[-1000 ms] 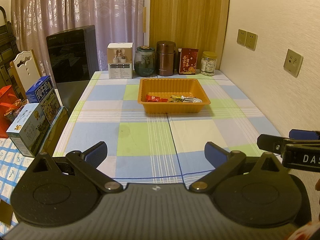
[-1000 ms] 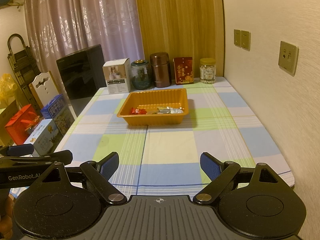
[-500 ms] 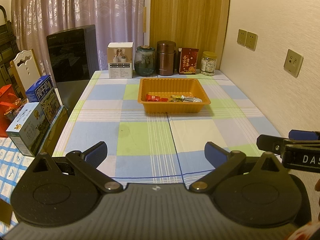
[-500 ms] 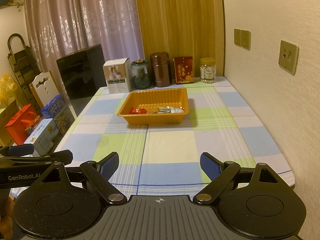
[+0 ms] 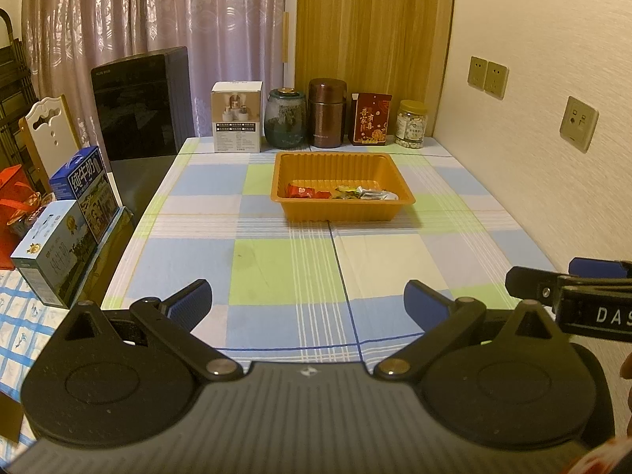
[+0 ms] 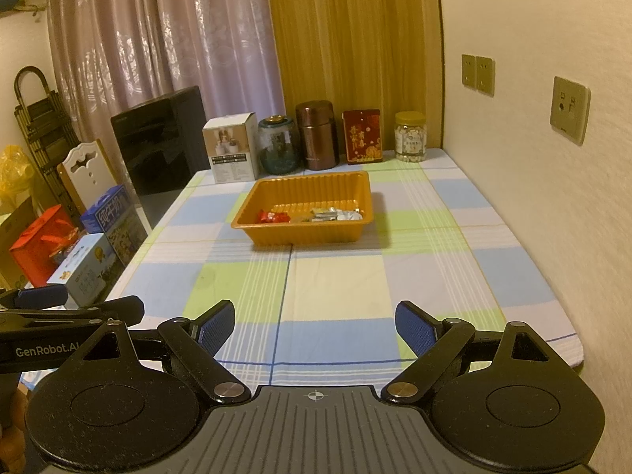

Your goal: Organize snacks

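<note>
**Over the near edge of the counter: two empty claws, snacks already in the tray**

At the near edge of the counter, the left claw and the right claw hover side by side, both spread wide and holding nothing. The snacks lie well ahead, bunched along the front wall inside the orange tray: a red wrapper to the left, silver and yellowish packets to the right. No loose snack shows on the checked cloth, so the gathering looks largely done; what remains is probably sorting or a retreat.

If a packet is to be moved, the person does best to bring one claw in over the tray's front rim from above, since the wrappers sit tight against that wall and a low approach would likely push the light tray back towards the row of jars and boxes. Flat foil packets likely slip, so pinching a crimped end may be safer than the middle.
</note>
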The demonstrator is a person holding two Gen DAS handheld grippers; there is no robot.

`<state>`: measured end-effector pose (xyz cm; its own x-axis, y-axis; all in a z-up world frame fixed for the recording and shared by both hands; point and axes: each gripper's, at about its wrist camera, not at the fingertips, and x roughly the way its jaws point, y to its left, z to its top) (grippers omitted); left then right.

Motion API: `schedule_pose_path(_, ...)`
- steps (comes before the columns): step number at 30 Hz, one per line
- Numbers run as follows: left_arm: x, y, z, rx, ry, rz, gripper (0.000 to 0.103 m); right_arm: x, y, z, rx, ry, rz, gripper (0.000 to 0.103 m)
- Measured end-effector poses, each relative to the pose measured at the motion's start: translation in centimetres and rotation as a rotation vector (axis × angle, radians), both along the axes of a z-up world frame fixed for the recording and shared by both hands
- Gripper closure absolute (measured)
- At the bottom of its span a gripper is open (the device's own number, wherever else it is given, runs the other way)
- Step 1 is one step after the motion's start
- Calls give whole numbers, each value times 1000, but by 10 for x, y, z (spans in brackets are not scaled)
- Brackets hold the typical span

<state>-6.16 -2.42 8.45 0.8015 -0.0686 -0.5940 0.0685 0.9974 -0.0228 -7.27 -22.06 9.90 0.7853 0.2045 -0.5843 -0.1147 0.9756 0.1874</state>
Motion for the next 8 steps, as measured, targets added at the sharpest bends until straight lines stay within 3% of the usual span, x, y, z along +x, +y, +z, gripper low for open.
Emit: schedule_pose_path(8,-3,2,-2,-7,-13,7,0,0,-1,-2,2,0,-3,15)
